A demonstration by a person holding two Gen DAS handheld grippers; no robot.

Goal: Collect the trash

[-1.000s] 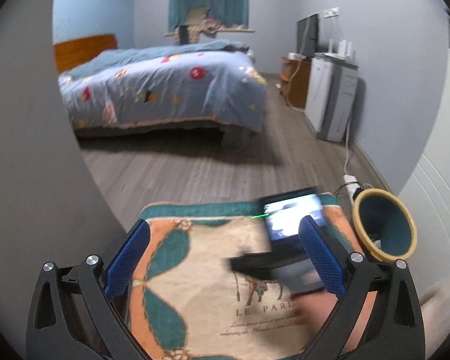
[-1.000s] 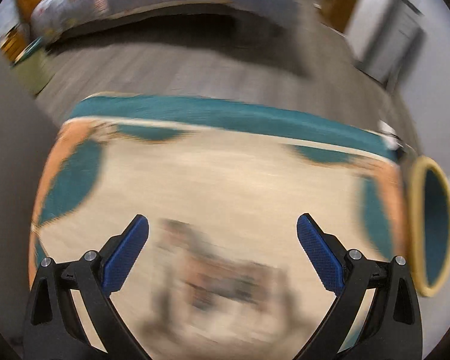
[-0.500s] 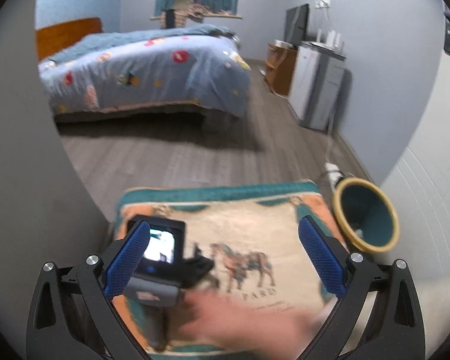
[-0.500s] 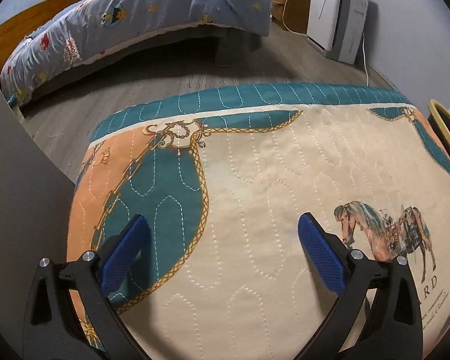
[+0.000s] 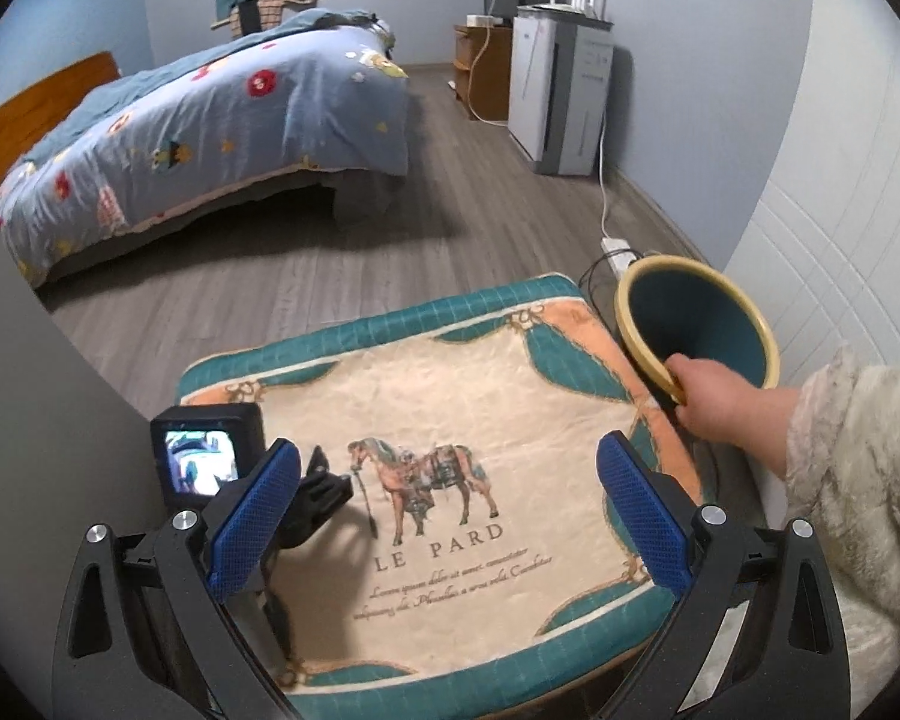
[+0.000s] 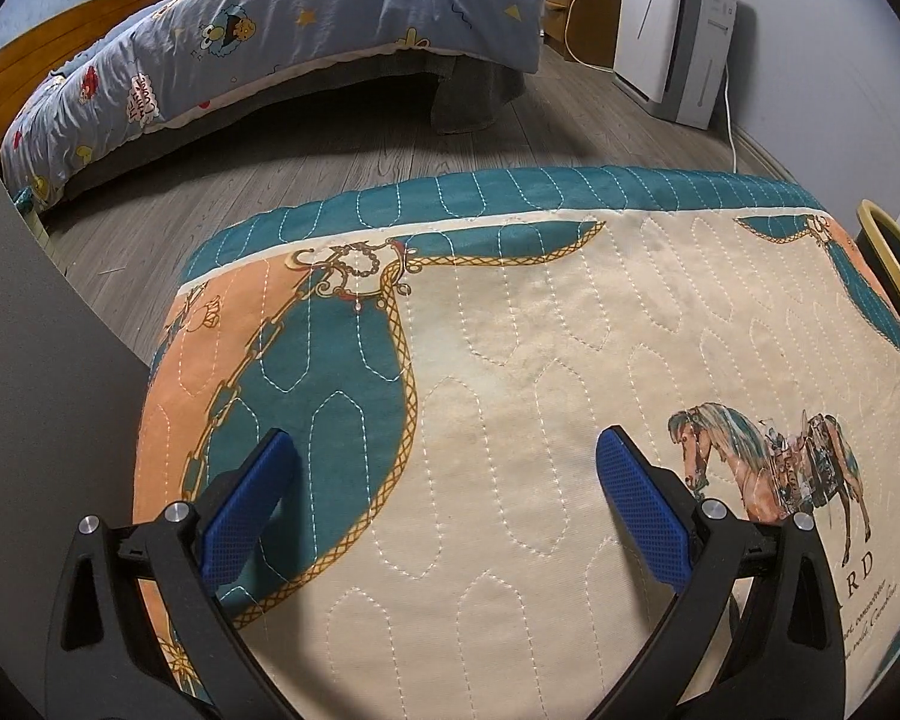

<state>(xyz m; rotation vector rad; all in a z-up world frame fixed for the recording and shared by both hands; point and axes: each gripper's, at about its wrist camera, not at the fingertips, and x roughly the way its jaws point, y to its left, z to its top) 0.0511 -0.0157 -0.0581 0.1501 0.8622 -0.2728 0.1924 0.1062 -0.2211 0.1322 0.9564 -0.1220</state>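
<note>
A teal waste bin [image 5: 705, 324] with a yellow rim stands by the right edge of a quilted horse-print cushion [image 5: 450, 396]. A person's bare hand [image 5: 714, 402] grips the bin's near rim. My left gripper [image 5: 450, 492] hovers open over the cushion with nothing between its fingers. My right gripper [image 6: 450, 480] lies open on the cushion's left part, unheld; its camera body [image 5: 204, 465] shows in the left wrist view behind my left finger. The bin's rim [image 6: 894, 264] peeks in at the right edge of the right wrist view. No loose trash shows.
A bed [image 5: 210, 120] with a blue patterned duvet stands across the grey wood floor [image 5: 330, 264]. A white appliance [image 5: 561, 102] and a wooden cabinet line the right wall, with a cable and power strip [image 5: 618, 249] behind the bin. A grey wall panel [image 5: 42, 420] rises at left.
The hand carried the right gripper from the cushion's right to its left, set it down and let go. That hand now holds the bin's rim.
</note>
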